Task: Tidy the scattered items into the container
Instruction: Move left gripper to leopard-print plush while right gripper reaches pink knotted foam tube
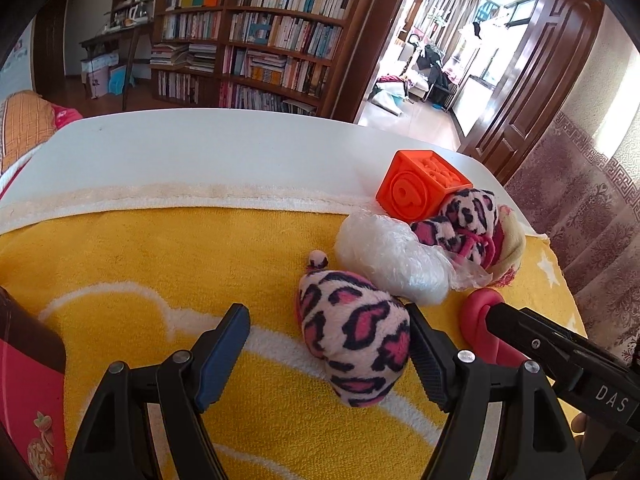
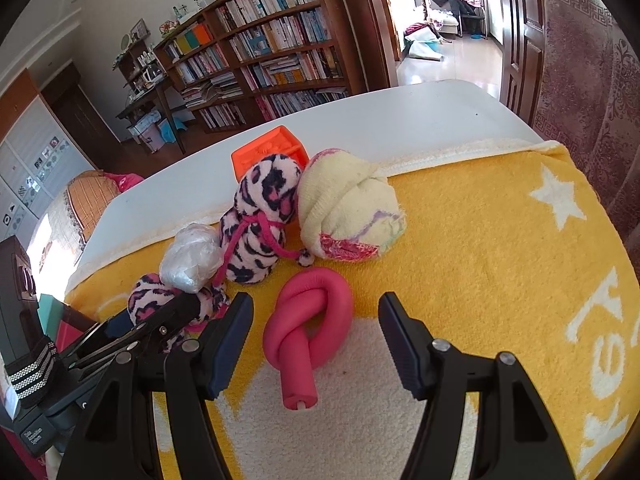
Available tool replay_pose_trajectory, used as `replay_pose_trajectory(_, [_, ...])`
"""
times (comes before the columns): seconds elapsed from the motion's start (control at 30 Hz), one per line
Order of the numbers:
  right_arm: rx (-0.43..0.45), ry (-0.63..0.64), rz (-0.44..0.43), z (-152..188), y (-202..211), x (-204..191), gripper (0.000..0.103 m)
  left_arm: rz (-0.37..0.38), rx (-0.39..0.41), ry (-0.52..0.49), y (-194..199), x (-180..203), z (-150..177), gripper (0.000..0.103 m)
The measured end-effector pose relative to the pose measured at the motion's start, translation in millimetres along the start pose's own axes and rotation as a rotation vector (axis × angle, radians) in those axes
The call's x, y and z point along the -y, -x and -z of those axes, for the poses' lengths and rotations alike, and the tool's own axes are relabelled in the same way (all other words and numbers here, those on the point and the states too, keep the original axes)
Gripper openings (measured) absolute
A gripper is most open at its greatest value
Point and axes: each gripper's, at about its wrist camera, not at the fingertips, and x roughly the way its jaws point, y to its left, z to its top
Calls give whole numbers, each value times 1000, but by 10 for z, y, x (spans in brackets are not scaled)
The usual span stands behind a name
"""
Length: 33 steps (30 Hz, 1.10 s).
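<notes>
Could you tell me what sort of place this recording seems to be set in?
Most likely a lived-in home, a study or sitting room: a tall wooden bookcase packed with books, a table spread with a yellow towel, and an open wooden door leading to a sunlit room.

White table (image 1: 200,148), yellow towel (image 1: 160,260) on it — toys atop

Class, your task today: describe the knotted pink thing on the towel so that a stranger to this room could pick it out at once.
Start at the yellow towel spread over the white table. Near its front edge, just ahead of the right claw, lies a pink foam tube. Unlike the fuzzy leopard-print bundles, the cream sock ball and the orange block behind it, it is smooth, plain pink and tied in one knot.
</notes>
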Motion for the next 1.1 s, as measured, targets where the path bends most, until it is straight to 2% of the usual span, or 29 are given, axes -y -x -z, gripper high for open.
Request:
replay_pose_trajectory(0.07, [5,20,18,12,-2,-36,69,23,1,6,22,-8,1,70])
replay_pose_trajectory(0.13, [9,37,34,13,-3,-74,69,60,-5,24,49,-12,1,57])
replay_pose_trajectory(0.27, [6,59,51,24,-21,-135,69,52,13,21,109,-14,9,52])
replay_pose_trajectory(0.73, [-29,118,105,13,-149,-203,69,76,4,37,64,-30,30,52])
replay_pose_trajectory(0.83, [-35,141,115,21,-181,-237,69,68,-2,51,63,-74,42,59])
replay_pose_trajectory(1.1, [-30,209,166,38,-226,-338,69,70,-7,47,58,-95,59,61])
